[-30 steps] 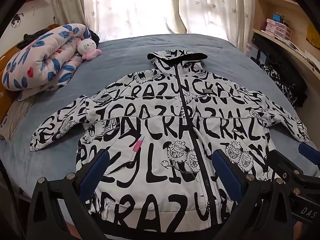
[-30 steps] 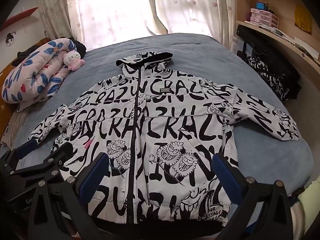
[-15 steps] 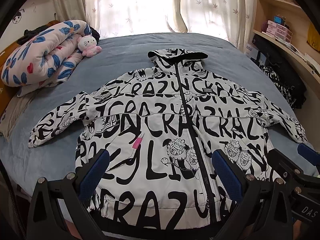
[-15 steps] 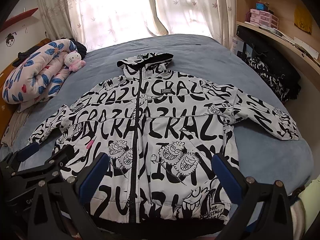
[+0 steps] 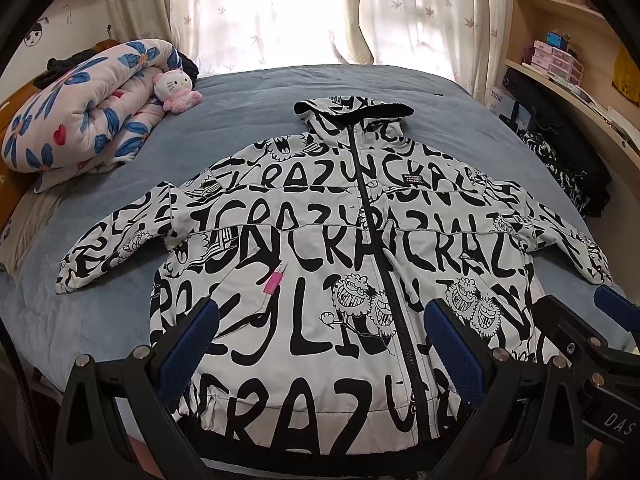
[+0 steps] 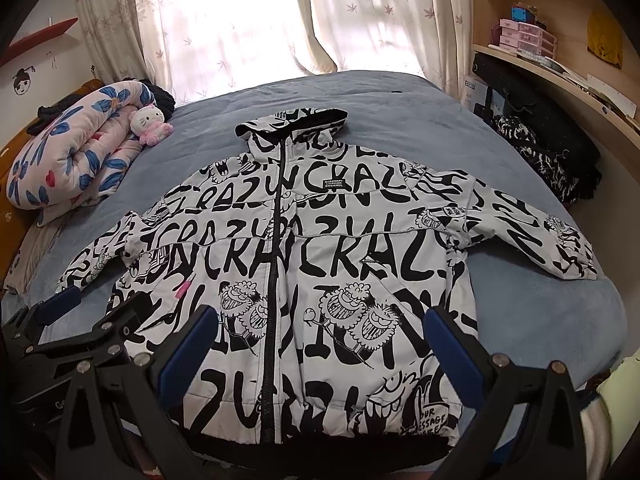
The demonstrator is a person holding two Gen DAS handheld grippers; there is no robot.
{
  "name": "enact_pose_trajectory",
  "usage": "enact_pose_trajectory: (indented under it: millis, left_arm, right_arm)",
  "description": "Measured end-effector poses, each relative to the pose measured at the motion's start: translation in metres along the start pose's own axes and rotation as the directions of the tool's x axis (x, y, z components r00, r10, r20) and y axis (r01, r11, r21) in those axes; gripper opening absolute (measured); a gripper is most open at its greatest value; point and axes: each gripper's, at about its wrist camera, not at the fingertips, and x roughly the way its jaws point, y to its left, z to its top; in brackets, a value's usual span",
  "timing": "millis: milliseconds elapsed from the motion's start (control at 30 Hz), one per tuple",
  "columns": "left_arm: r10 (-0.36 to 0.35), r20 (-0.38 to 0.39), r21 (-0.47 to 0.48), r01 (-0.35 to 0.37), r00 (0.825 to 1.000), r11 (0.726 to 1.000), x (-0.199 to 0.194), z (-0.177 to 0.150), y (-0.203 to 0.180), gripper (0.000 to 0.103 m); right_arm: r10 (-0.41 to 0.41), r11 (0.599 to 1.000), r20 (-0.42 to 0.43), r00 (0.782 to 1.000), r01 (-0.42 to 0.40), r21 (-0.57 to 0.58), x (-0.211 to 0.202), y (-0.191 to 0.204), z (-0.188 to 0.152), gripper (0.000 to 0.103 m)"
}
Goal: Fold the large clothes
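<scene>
A white hooded jacket (image 5: 344, 264) (image 6: 320, 264) with black lettering lies flat and zipped on the blue bed, hood at the far end, both sleeves spread sideways. My left gripper (image 5: 320, 344) hovers open above the hem, left of the zipper, holding nothing. Over the hem's right half my right gripper (image 6: 320, 344) is open too and empty. Each gripper shows at the edge of the other's view: the right gripper (image 5: 576, 332) and the left gripper (image 6: 96, 312).
A rolled floral quilt (image 5: 80, 108) and a pink plush toy (image 5: 176, 88) lie at the bed's far left. Black-and-white clothes (image 6: 532, 156) are piled at the right by a curved wooden shelf (image 6: 560, 80). Curtains (image 5: 320, 12) hang behind the bed (image 5: 240, 112).
Both cameras have tilted slightly upward, so the jacket sits a little lower in each view. The jacket has not moved and both grippers stay open.
</scene>
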Motion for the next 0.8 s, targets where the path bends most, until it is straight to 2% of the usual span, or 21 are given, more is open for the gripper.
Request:
enact_pose_trajectory:
  millis: [800]
  left_arm:
    - [-0.002,-0.004,-0.002,0.002,1.0,1.0,0.0006,0.0012,0.0022,0.102]
  right_arm:
    - [0.004,1.0,0.003,1.0,-0.004,0.002,-0.0001,-0.0002,-0.0008,0.103]
